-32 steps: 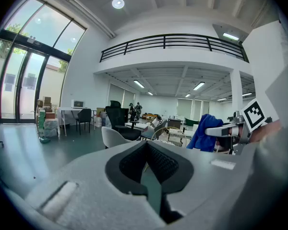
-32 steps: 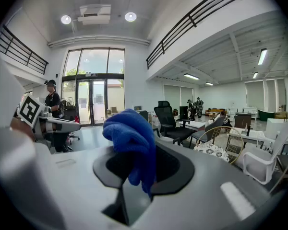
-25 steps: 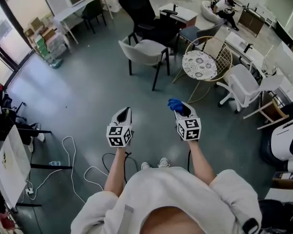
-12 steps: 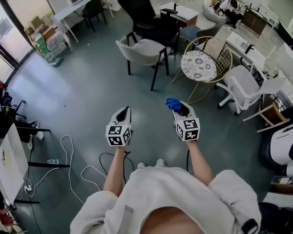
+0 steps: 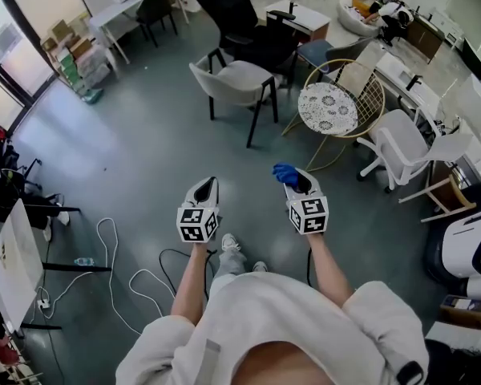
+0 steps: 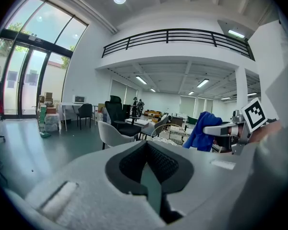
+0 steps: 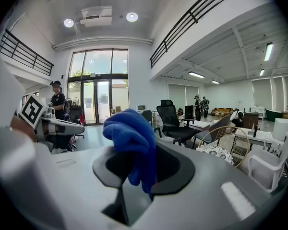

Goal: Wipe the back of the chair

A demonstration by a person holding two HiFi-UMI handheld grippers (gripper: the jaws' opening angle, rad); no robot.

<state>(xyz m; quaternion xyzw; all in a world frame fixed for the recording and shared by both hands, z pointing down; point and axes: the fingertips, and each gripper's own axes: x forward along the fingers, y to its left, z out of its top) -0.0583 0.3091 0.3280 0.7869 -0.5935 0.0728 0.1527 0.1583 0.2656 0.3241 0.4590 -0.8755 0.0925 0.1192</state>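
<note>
Grey chair (image 5: 234, 81) beyond open floor (image 5: 144, 151), blue cloth (image 5: 284, 171) pinched in right gripper (image 5: 294, 178)

Bunched blue cloth (image 7: 132, 143) pinched in right claw (image 5: 294, 179) — grey chair (image 5: 234, 81) upright, black legs, well apart.

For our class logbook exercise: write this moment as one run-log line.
left gripper: shut, empty | right gripper: shut on cloth | grey chair: ahead, not yet touched | wiping: not begun

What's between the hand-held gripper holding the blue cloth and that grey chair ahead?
Only bare floor, in the head view, separates the right hand-held gripper and blue cloth from the grey chair.
</note>
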